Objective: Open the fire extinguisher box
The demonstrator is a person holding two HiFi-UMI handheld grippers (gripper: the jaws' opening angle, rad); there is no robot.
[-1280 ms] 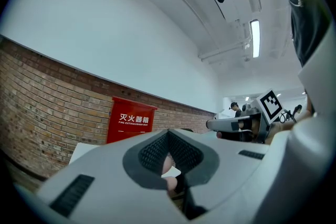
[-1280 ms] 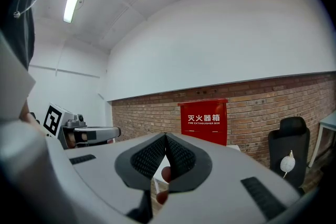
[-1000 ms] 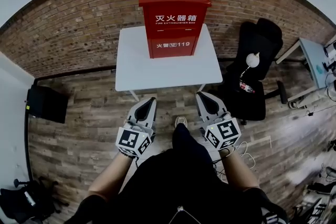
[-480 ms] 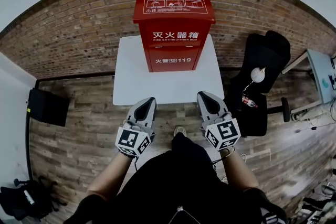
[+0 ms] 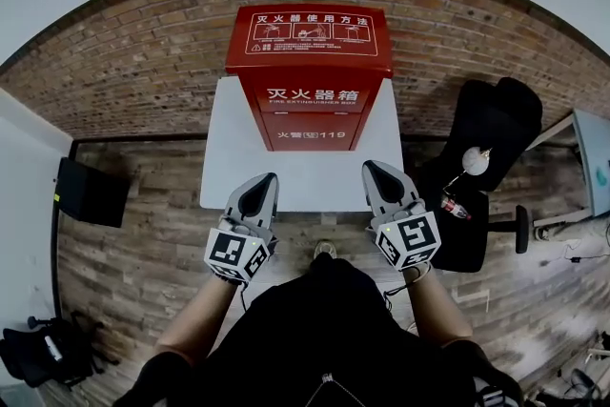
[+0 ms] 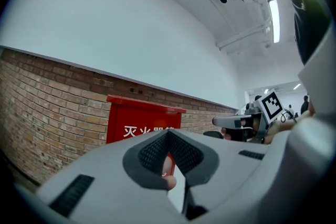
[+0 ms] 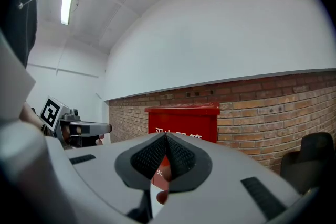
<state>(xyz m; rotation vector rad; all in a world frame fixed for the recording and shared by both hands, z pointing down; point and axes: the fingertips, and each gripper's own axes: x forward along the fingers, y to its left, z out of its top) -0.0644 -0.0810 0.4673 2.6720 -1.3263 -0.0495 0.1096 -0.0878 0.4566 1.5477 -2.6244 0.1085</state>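
Note:
A red fire extinguisher box (image 5: 311, 76) with white Chinese lettering stands shut on a white table (image 5: 301, 176) against a brick wall. It also shows ahead in the left gripper view (image 6: 142, 120) and the right gripper view (image 7: 184, 119). My left gripper (image 5: 264, 182) hovers over the table's near edge, left of the box front, jaws shut and empty. My right gripper (image 5: 374, 169) hovers level with it on the right, also shut and empty. Neither touches the box. In the left gripper view the right gripper (image 6: 223, 122) appears at the right.
A black office chair (image 5: 491, 143) with a white lamp and a bottle stands right of the table. A black monitor (image 5: 84, 193) leans at the left wall. A dark bag (image 5: 43, 353) lies on the wooden floor at lower left. A desk edge (image 5: 596, 152) is at far right.
The box and table have come nearer and lower in the head view as the person stepped forward. Both grippers stay shut, now reaching the table's near edge.

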